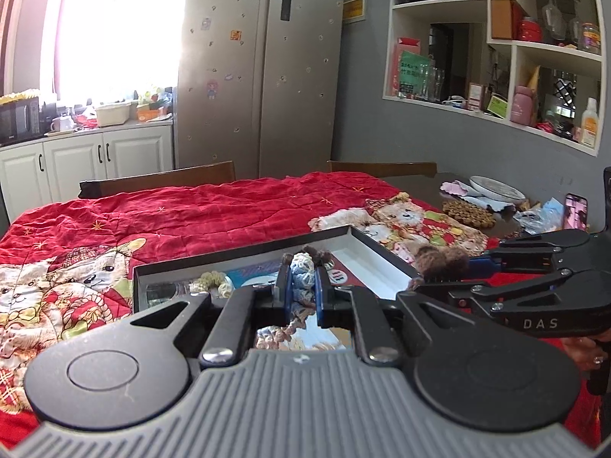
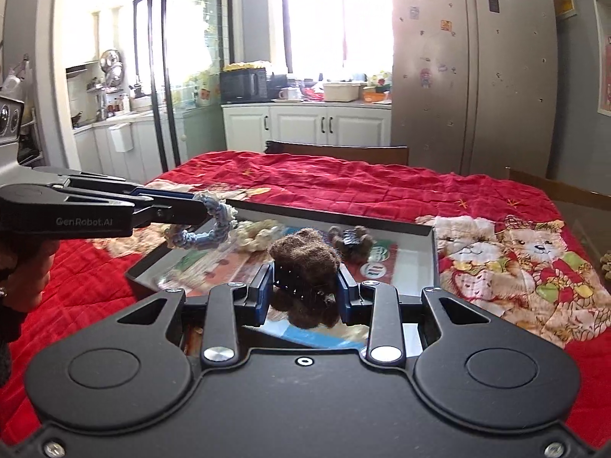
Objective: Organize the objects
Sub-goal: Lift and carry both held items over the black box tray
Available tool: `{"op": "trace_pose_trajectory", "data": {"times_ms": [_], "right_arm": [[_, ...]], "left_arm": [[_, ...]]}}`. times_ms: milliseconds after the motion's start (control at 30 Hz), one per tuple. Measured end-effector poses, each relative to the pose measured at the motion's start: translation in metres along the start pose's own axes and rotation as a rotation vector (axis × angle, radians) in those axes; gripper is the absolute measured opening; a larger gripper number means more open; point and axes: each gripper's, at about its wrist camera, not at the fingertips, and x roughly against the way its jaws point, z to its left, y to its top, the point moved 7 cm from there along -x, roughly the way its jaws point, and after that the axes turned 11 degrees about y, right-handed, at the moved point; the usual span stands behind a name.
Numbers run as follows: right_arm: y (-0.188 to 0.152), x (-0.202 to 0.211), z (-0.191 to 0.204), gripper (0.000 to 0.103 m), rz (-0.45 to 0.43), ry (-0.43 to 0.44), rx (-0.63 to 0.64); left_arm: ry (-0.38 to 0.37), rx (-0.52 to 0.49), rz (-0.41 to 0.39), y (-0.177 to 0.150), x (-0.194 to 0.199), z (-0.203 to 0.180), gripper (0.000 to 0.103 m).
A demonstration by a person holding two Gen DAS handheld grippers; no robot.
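A black shallow box (image 1: pixel 244 263) (image 2: pixel 431 236) with a white inside lies on the red quilt. My left gripper (image 1: pixel 301 286) is shut on a blue and cream crocheted scrunchie (image 1: pixel 301 267) and holds it over the box; it also shows in the right wrist view (image 2: pixel 208 225). My right gripper (image 2: pixel 305 286) is shut on a brown fuzzy hair claw clip (image 2: pixel 305 255) over the box; it shows in the left wrist view (image 1: pixel 443 261). A cream scrunchie (image 2: pixel 256 234) (image 1: pixel 214 280) and a second brown fuzzy clip (image 2: pixel 351 242) lie in the box.
The red quilt (image 1: pixel 210 213) with teddy bear prints covers the table. At the far right stand a plate (image 1: pixel 496 187), a woven trivet (image 1: pixel 467 212) and a phone (image 1: pixel 574 212). Wooden chair backs (image 1: pixel 160 179) stand behind the table.
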Motion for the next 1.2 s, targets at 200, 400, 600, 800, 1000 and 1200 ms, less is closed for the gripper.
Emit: {"op": "trace_pose_trajectory", "data": {"times_ms": [200,400,600,800,1000,1200], "right_arm": [[0.009,-0.027,-0.017,0.032,0.010,-0.050,0.002],[0.012,-0.052,-0.034,0.032,0.023,-0.078,-0.017],[0.016,-0.077,-0.058,0.032,0.028,-0.110,-0.063],[0.013,-0.097,-0.077,0.033,0.028,-0.138,-0.093],[0.004,-0.114,-0.087,0.033,0.036,-0.150,-0.123],[-0.003,-0.121,-0.099,0.033,0.047,-0.157,-0.156]], "left_arm": [[0.023,0.031,0.026,0.005,-0.031,0.006,0.014],[0.043,0.056,0.048,0.005,-0.054,0.011,0.014],[0.070,0.055,0.060,0.008,-0.076,0.010,0.014],[0.096,0.046,0.068,0.005,-0.098,0.008,0.014],[0.104,0.037,0.099,-0.003,-0.117,0.006,0.014],[0.116,-0.002,0.107,-0.008,-0.124,0.000,0.014]]}}
